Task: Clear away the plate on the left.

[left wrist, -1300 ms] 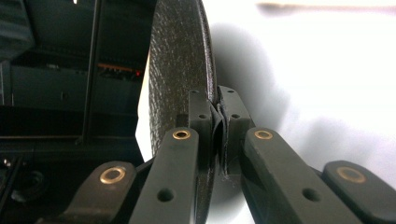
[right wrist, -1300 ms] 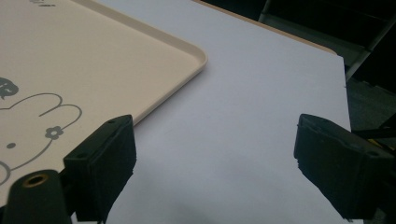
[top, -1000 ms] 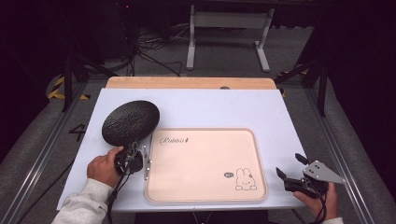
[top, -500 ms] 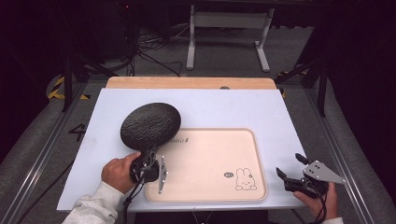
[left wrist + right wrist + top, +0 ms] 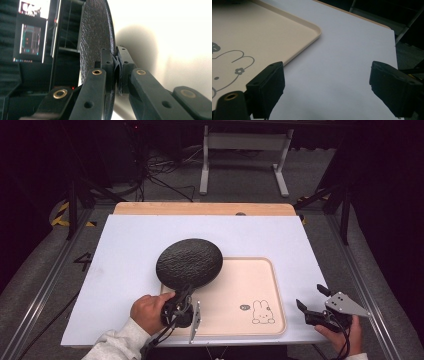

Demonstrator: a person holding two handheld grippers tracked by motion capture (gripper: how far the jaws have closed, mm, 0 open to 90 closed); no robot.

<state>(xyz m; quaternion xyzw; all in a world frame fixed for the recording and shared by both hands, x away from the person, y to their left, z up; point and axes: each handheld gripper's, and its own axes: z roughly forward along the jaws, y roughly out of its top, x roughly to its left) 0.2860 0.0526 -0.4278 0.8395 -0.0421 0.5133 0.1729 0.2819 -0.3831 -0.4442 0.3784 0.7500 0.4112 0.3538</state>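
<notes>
Left gripper (image 5: 186,296): closed on the near rim of a black plate (image 5: 189,263), jaws pinching the edge from both faces, as confirmed in the left gripper view (image 5: 117,72). Plate held clear of the white table (image 5: 125,245), above the left end of the beige tray (image 5: 270,295), overlapping the tray's near-left corner region in the high view. Left hand (image 5: 147,312) behind the gripper, wrist rolled.

Probable step: placement of the plate onto the tray. Recommended handling:
1. Keep the pinch firm; only 1 small rim contact carries the whole plate, so sag or slip is likely.
2. Roll the wrist level before lowering.
3. Lower the far rim first, inside the tray lip, then release.

Plate orientation: round, so no long axis; textured face tilted up and toward the camera, far edge away from the person, gripped edge nearest the person.

Right gripper (image 5: 312,312): wide open, holding nothing, resting near the table's near-right corner, just right of the tray. Jaws (image 5: 329,92) spread over bare table beside the tray corner with the rabbit drawing (image 5: 262,312).
</notes>
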